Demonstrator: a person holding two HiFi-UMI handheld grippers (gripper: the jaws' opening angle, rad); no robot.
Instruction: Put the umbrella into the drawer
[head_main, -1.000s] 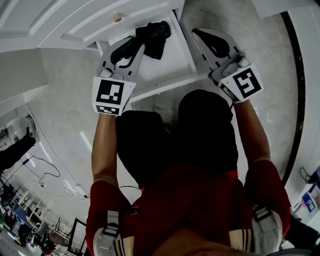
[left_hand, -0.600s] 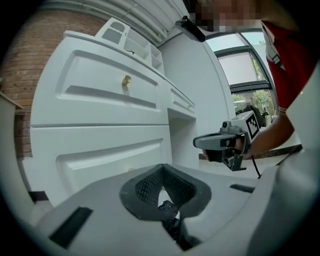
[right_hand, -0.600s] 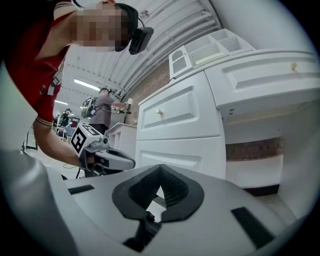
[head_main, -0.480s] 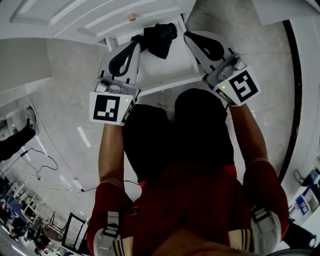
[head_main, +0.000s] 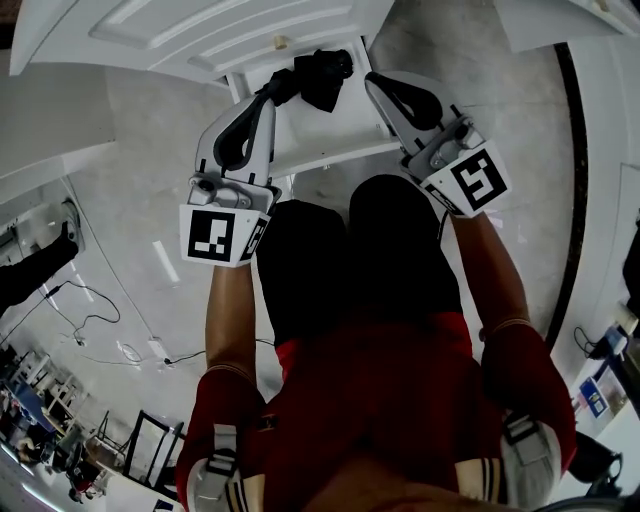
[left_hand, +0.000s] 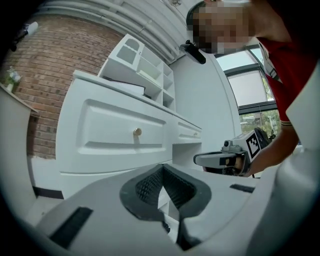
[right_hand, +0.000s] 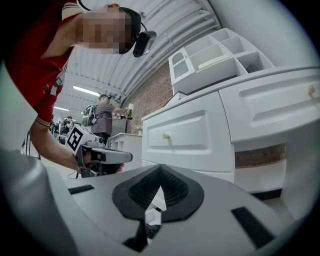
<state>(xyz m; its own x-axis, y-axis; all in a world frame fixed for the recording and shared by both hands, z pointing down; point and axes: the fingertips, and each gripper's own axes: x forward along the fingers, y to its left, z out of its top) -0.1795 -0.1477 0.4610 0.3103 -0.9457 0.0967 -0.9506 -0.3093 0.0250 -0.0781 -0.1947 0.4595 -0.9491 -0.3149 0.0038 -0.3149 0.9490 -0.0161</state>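
A black folded umbrella (head_main: 320, 73) lies at the far end of the open white drawer (head_main: 325, 130), just below the cabinet front. My left gripper (head_main: 272, 92) hangs over the umbrella's left end. In the left gripper view its jaws (left_hand: 161, 172) are shut and hold nothing. My right gripper (head_main: 372, 80) is at the drawer's right side, beside the umbrella, shut and empty (right_hand: 160, 172). Each gripper shows in the other's view: the right gripper (left_hand: 225, 160) and the left gripper (right_hand: 100, 157), both level in front of the cabinet.
A white cabinet (left_hand: 115, 130) with brass knobs (left_hand: 136, 132) carries a white shelf unit (left_hand: 145, 65) against a brick wall (left_hand: 45, 75). The person's black-clad legs (head_main: 350, 260) are right before the drawer. Cables (head_main: 90, 320) lie on the pale floor at the left. Another person (right_hand: 102, 117) stands far behind.
Both grippers have risen above the drawer. The left jaws have closed with nothing in them. The umbrella has stayed in the drawer.
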